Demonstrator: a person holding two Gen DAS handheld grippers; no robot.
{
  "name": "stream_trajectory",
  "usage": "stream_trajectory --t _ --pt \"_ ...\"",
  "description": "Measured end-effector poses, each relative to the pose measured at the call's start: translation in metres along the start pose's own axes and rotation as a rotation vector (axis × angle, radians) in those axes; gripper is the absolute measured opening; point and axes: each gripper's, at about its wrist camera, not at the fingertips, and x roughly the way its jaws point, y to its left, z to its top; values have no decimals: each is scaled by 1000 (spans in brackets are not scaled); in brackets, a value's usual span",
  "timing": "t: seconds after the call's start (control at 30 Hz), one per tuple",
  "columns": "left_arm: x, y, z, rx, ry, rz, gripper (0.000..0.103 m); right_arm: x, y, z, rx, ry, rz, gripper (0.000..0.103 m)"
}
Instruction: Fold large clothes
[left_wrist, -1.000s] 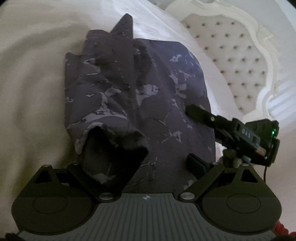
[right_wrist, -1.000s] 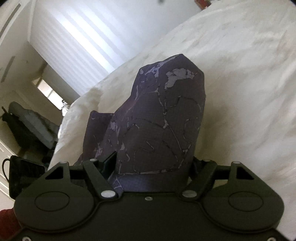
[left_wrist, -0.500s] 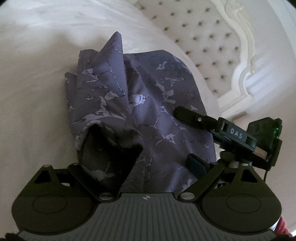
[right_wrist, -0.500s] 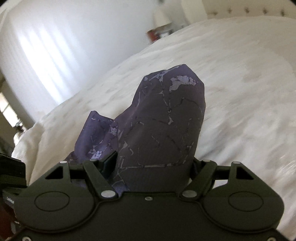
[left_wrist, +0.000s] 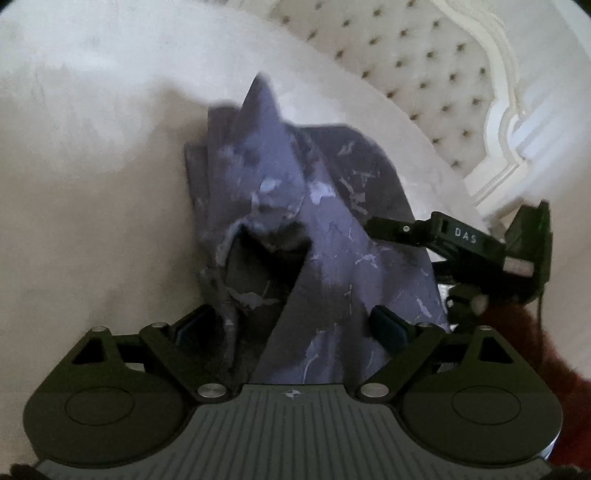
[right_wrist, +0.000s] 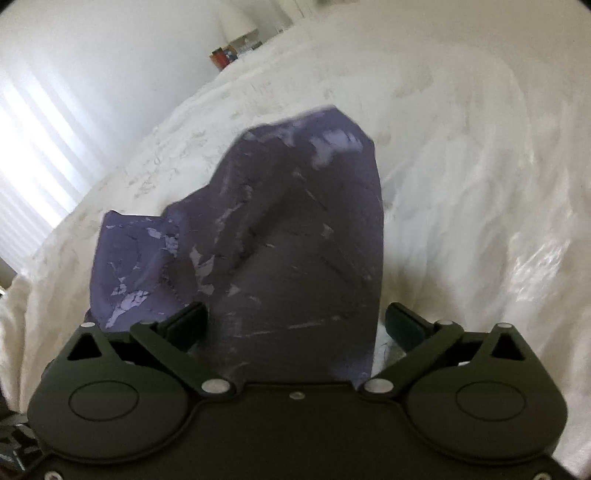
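Note:
A dark purple garment (left_wrist: 325, 236) with pale crack-like marks lies bunched in folds on the white bedcover (left_wrist: 92, 184), a sleeve opening (left_wrist: 258, 258) facing me. My left gripper (left_wrist: 291, 325) has its jaws wide and closing, with the cloth lying between them and running under its body. In the right wrist view the garment (right_wrist: 303, 240) fills the space ahead of my right gripper (right_wrist: 295, 321), whose jaws are opening. Its left pad (right_wrist: 188, 321) touches the cloth and its right pad (right_wrist: 402, 325) stands clear of it. One right-gripper finger (left_wrist: 391, 227) rests over the garment's right edge.
A cream tufted headboard (left_wrist: 424, 66) with a carved frame rises beyond the bed. A red sleeve (left_wrist: 517, 332) shows behind the right gripper. Bright window blinds (right_wrist: 29, 147) and small items on a far stand (right_wrist: 229, 51) lie past the bed's edge.
Both grippers swung across the bed with the garment. The right jaws spread and the right pad came off the cloth. The cloth slid farther from the left gripper, uncovering its left finger.

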Motion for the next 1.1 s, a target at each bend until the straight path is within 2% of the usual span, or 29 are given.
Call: stream_trajectory --t 0.2,0.33,0.4,0.47,0.5,0.53,0.57,0.6,0.63,0.7,0.73,0.77,0.83,0.97,1.1 --pt "-55 -39 -5 276 -213 120 90 -57 22 -13 -67 -185 -45 102" --pt "-53 -65 10 357 -291 147 90 -86 36 -26 -158 -288 -173 102" --pt "-36 -81 24 362 -288 168 90 -89 42 -24 -199 -314 -290 102" --pt "-23 -87 32 355 -279 190 90 -88 45 -28 -232 -308 -332 102" --pt "-17 -88 36 344 -275 202 86 -87 45 -31 -240 -304 -308 93" --pt "-10 -87 39 327 -271 219 82 -88 45 -35 -234 -302 -273 70" --pt "-6 -86 41 307 -266 238 81 -88 44 -37 -220 -291 -243 60" --pt "1 -82 44 282 -256 260 75 -87 41 -38 -205 -276 -218 44" --pt "7 -77 46 257 -242 278 68 -84 39 -40 -192 -264 -187 36" --pt "21 -66 52 213 -194 311 58 -78 36 -45 -174 -250 -140 35" --pt "29 -59 53 201 -163 335 54 -79 38 -49 -181 -252 -146 35" --pt "36 -53 53 195 -137 360 53 -78 40 -52 -195 -249 -156 35" --pt "46 -42 51 192 -107 383 53 -72 43 -54 -217 -233 -168 38" --pt "48 -29 48 155 -93 380 56 -56 43 -59 -219 -195 -183 41" --pt "49 -26 47 116 -76 390 65 -44 45 -63 -245 -182 -217 43"
